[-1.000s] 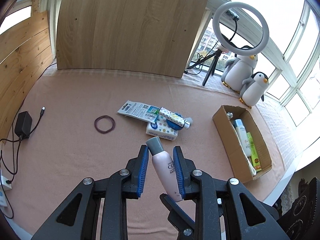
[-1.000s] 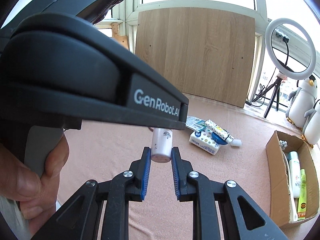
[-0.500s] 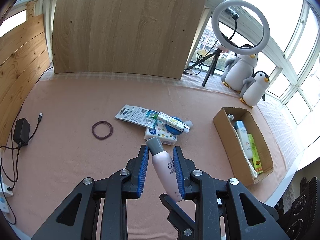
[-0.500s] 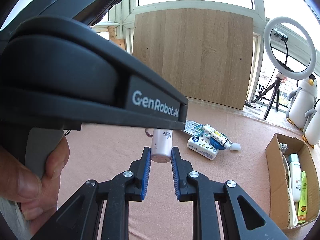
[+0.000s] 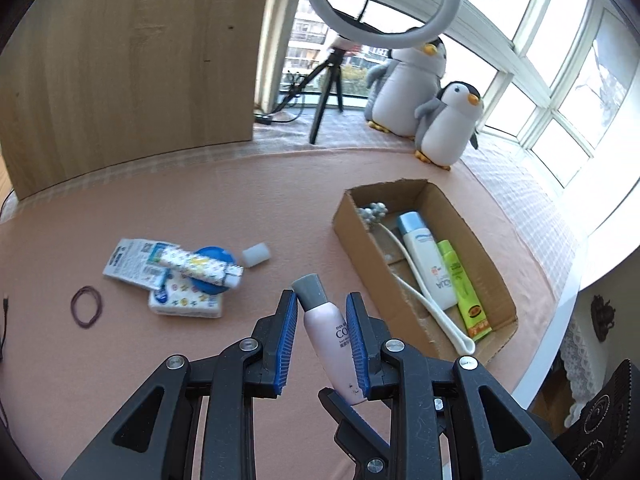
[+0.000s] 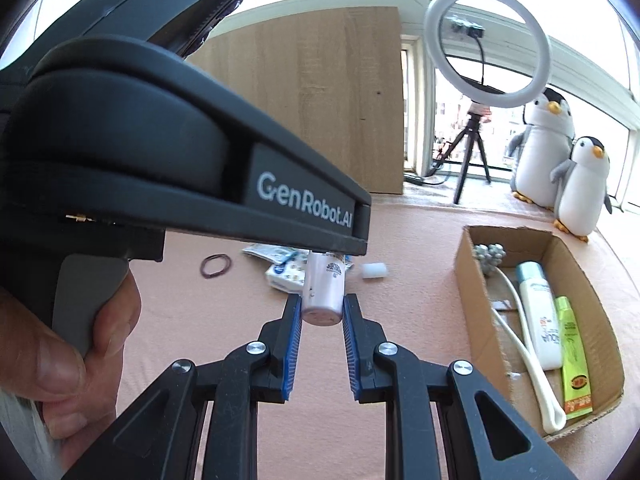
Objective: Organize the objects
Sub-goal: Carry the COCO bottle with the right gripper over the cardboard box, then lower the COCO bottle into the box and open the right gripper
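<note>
While both grippers angle down over the tabletop (image 5: 248, 200), the left gripper (image 5: 320, 312) clamps a pink bottle (image 5: 332, 340) tilted, cap forward. The right gripper (image 6: 320, 312) pinches that bottle's base (image 6: 322, 304). A hand (image 6: 80, 344) wraps the left handle. The box (image 5: 492, 264) lies just right.

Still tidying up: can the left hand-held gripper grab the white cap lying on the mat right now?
Probably not: the left hand-held gripper is shut on the pink bottle, though nothing blocks the white cap.
</note>
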`<action>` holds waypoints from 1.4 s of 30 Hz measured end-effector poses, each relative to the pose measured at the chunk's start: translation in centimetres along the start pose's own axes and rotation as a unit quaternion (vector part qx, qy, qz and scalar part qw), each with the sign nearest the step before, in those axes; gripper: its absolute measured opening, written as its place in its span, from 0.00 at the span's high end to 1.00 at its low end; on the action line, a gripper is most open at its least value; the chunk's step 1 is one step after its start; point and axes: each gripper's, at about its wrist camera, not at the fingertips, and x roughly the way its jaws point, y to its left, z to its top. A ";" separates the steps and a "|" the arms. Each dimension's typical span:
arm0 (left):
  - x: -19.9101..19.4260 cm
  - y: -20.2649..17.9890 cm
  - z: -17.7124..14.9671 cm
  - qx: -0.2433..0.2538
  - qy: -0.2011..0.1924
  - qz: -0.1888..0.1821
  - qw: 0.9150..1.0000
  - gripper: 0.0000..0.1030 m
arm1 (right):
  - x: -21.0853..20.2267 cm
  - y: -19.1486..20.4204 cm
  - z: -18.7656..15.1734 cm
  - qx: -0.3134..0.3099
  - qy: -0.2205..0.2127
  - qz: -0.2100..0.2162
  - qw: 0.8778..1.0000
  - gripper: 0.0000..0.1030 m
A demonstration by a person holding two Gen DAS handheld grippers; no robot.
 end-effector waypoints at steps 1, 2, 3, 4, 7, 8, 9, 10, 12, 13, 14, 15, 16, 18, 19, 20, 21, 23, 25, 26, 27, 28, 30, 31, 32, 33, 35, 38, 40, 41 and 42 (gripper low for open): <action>0.7 -1.2 0.4 0.010 0.004 -0.008 1.000 0.73 | -0.3 -1.1 -0.2 0.010 -0.002 -0.011 1.000 0.82; 1.4 -2.5 0.7 0.021 0.007 -0.016 1.000 0.73 | -0.4 -2.2 -0.3 0.019 -0.003 -0.021 1.000 0.82; 2.1 -4.0 1.1 0.032 0.010 -0.023 0.999 0.73 | -0.7 -3.3 -0.5 0.028 -0.005 -0.033 0.999 0.82; 2.8 -5.3 1.4 0.043 0.013 -0.031 0.999 0.73 | -1.0 -4.3 -0.8 0.035 -0.007 -0.045 0.998 0.82; 4.4 -9.0 1.8 0.071 0.021 -0.049 0.996 0.73 | -1.8 -7.3 -1.3 0.057 -0.010 -0.074 0.996 0.82; 4.9 -10.0 1.8 0.078 0.023 -0.054 0.995 0.73 | -2.1 -8.1 -1.6 0.062 -0.011 -0.082 0.995 0.82; 5.3 -11.0 1.8 0.083 0.024 -0.059 0.994 0.73 | -2.4 -8.8 -1.8 0.067 -0.011 -0.090 0.994 0.82; 5.6 -11.9 1.8 0.088 0.026 -0.064 0.994 0.73 | -2.7 -9.5 -2.1 0.071 -0.011 -0.097 0.993 0.82; 6.2 -13.3 1.8 0.094 0.029 -0.072 0.993 0.73 | -3.2 -10.5 -2.5 0.078 -0.012 -0.109 0.991 0.82; 6.4 -13.8 1.7 0.097 0.030 -0.075 0.992 0.73 | -3.4 -10.9 -2.7 0.081 -0.012 -0.114 0.990 0.82; 6.6 -14.4 1.7 0.100 0.031 -0.077 0.991 0.73 | -3.6 -11.2 -2.8 0.084 -0.012 -0.117 0.989 0.82; 6.9 -14.8 1.6 0.103 0.032 -0.079 0.991 0.73 | -3.8 -11.6 -3.0 0.087 -0.012 -0.120 0.989 0.82; 7.0 -15.2 1.6 0.107 0.032 -0.080 0.991 0.73 | -3.9 -11.9 -3.1 0.090 -0.013 -0.122 0.988 0.82; 7.4 -15.8 1.6 0.111 0.032 -0.081 0.990 0.73 | -4.0 -12.4 -3.4 0.093 -0.013 -0.125 0.988 0.82; 7.7 -16.0 1.6 0.112 0.032 -0.081 0.990 0.73 | -4.0 -12.7 -3.4 0.095 -0.013 -0.127 0.987 0.82; 7.9 -16.2 1.6 0.113 0.032 -0.082 0.990 0.73 | -4.0 -12.9 -3.5 0.096 -0.013 -0.128 0.987 0.82; 8.1 -16.3 1.7 0.113 0.032 -0.082 0.990 0.74 | -4.0 -13.2 -3.6 0.098 -0.013 -0.128 0.987 0.82; 8.6 -16.5 1.8 0.113 0.031 -0.080 0.990 0.74 | -3.8 -13.6 -3.7 0.100 -0.013 -0.128 0.987 0.82; 9.0 -16.7 2.0 0.112 0.030 -0.079 0.990 0.74 | -3.6 -13.9 -3.8 0.101 -0.014 -0.127 0.987 0.82; 9.2 -16.7 2.1 0.111 0.029 -0.078 0.990 0.73 | -3.5 -14.1 -3.8 0.101 -0.014 -0.127 0.987 0.82; 9.3 -16.8 2.1 0.113 0.027 -0.077 0.990 0.73 | -3.4 -14.2 -3.8 0.101 -0.013 -0.126 0.987 0.82; 9.4 -16.9 2.1 0.117 0.024 -0.075 0.990 0.73 | -3.4 -14.3 -3.9 0.101 -0.013 -0.126 0.987 0.82; 9.6 -17.2 2.0 0.123 0.020 -0.072 0.990 0.73 | -3.3 -14.5 -3.9 0.101 -0.013 -0.126 0.987 0.82; 9.8 -17.2 2.0 0.124 0.020 -0.071 0.990 0.73 | -3.2 -14.6 -4.0 0.101 -0.012 -0.126 0.987 0.82; 10.0 -17.2 2.0 0.123 0.021 -0.070 0.990 0.72 | -3.2 -14.7 -4.1 0.101 -0.011 -0.127 0.987 0.82; 10.1 -17.2 2.0 0.122 0.021 -0.068 0.990 0.71 | -3.2 -14.7 -4.2 0.102 -0.009 -0.128 0.986 0.82; 10.3 -17.0 2.0 0.121 0.016 -0.053 0.991 0.56 | -3.1 -14.8 -4.4 0.102 -0.005 -0.135 0.985 0.82; 9.5 -16.3 2.2 0.111 -0.018 -0.036 0.993 0.24 | -3.7 -15.0 -4.8 0.106 -0.005 -0.143 0.984 0.69; 9.0 -15.8 2.5 0.110 -0.031 -0.028 0.993 0.23 | -4.2 -14.9 -4.9 0.106 -0.009 -0.150 0.983 0.62; 8.9 -15.6 2.5 0.109 -0.031 -0.027 0.993 0.23 | -4.5 -14.9 -5.0 0.106 -0.009 -0.152 0.983 0.61; 8.7 -15.3 2.7 0.106 -0.031 -0.028 0.993 0.23 | -4.6 -14.9 -5.0 0.107 -0.008 -0.153 0.982 0.61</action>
